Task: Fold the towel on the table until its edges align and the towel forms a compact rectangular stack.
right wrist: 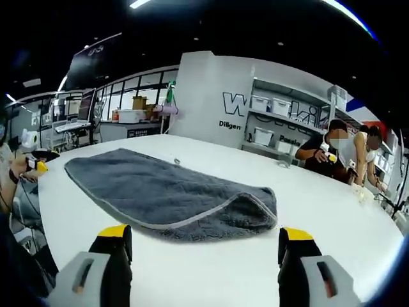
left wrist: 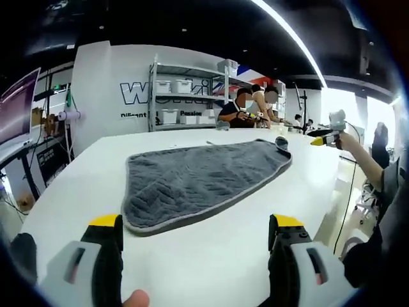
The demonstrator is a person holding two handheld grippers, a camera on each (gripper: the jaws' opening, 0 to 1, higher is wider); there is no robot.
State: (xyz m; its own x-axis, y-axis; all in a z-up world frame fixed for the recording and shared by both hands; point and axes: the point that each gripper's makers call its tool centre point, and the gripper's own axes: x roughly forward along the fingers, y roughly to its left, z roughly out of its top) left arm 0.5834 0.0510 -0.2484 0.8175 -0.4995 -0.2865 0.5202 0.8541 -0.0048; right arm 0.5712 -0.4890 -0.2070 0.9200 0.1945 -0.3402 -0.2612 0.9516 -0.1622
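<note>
A grey towel (left wrist: pixel 198 182) with a paler hem lies spread on the white table (left wrist: pixel 192 268), and its far right corner curls up. My left gripper (left wrist: pixel 196 224) hovers just short of the towel's near edge, open with nothing between its yellow-tipped fingers (left wrist: pixel 105 221). My right gripper (left wrist: pixel 323 139) hangs off the table's far right side in a hand. In the right gripper view the towel (right wrist: pixel 160 188) stretches away to the left, its near end doubled over in a rounded fold. My right gripper (right wrist: pixel 204 233) stands open a short way before that fold. My left gripper (right wrist: pixel 35 161) shows at far left.
Two people (left wrist: pixel 246 105) work at the table's far side. A metal shelf with white bins (left wrist: pixel 185 96) stands against the wall behind. A small object (right wrist: pixel 177 160) lies on the table (right wrist: pixel 332 211) beyond the towel. Desks and monitors (right wrist: pixel 77 121) fill the room to the left.
</note>
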